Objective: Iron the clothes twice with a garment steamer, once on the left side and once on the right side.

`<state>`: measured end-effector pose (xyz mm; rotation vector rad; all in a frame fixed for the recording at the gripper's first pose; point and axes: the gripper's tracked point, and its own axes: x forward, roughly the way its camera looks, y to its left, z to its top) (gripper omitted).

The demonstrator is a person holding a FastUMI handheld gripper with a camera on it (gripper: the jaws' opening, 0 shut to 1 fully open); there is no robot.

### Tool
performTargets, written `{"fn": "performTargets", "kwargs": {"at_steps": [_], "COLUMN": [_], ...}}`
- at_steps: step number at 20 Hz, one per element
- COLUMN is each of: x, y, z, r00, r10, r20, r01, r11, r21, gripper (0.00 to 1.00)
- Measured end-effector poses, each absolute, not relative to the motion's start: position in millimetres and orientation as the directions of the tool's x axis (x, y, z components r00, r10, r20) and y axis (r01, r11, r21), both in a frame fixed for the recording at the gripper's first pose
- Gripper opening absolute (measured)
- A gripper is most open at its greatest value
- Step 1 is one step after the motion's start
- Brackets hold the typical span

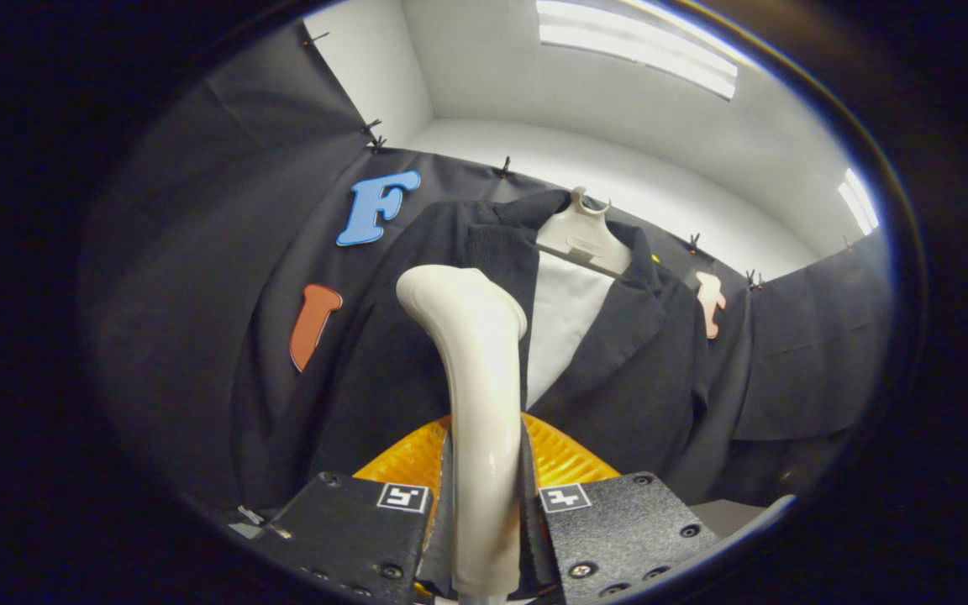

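Cream plastic, the garment steamer (476, 395) rises between our gripper (484, 538) fingers, which clamp its handle from both sides. Beyond its head we see the dark jacket (627, 370) hanging on a pale hanger (582, 235).

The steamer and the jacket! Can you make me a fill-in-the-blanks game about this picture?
1. The gripper is shut on the steamer's ____.
2. The dark jacket hangs on a cream ____.
3. Under the jacket, between its lapels, shows a ____ shirt.
4. The steamer reaches up in front of the jacket's ____ lapel as seen here.

Missing words: handle; hanger; white; left
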<state>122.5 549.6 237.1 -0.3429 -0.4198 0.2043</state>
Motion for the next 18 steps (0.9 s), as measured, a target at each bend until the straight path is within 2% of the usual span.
{"fn": "performTargets", "kwargs": {"at_steps": [12, 18], "x": [112.3, 113.1], "y": [532.6, 524.4], "z": [150.2, 88.0], "r00": [0.929, 0.955], "r10": [0.28, 0.269], "r20": [0.241, 0.124], "r01": [-0.162, -0.192], "r11": [0.896, 0.879], "r21": [-0.414, -0.436], "gripper": [0.35, 0.35]}}
